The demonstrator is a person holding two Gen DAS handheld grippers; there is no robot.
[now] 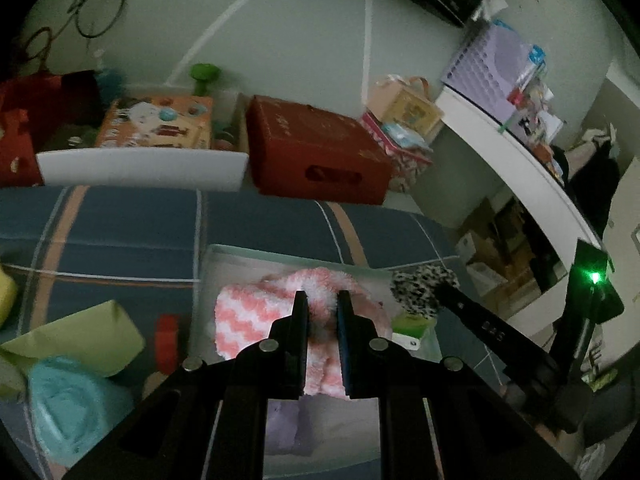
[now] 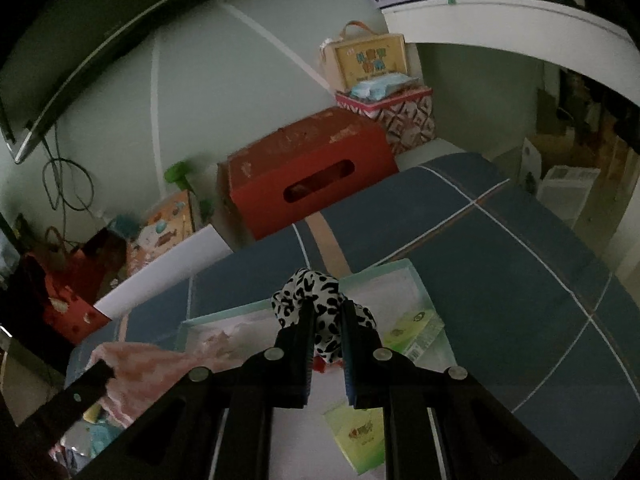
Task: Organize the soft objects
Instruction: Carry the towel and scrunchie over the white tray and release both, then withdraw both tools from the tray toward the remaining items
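Observation:
My left gripper [image 1: 322, 300] is shut on a fluffy pink-and-white zigzag cloth [image 1: 256, 320] and holds it over a clear plastic bin [image 1: 240, 254] on the blue plaid bed. My right gripper [image 2: 327, 312] is shut on a black-and-white spotted cloth [image 2: 316, 284], held over the same bin [image 2: 400, 268]. The spotted cloth [image 1: 420, 286] and right gripper also show at the right of the left wrist view. The pink cloth [image 2: 132, 364] shows at the lower left of the right wrist view. A lilac item [image 1: 286, 426] lies in the bin under the left gripper.
A teal rolled towel [image 1: 72, 404], green sheets [image 1: 88, 332] and a red object [image 1: 166, 338] lie on the bed left of the bin. Green packets [image 2: 356, 436] lie in the bin. A red cardboard box [image 1: 320, 152], a white tray [image 1: 140, 166] and bags stand beyond the bed. A white desk [image 1: 520, 160] is at right.

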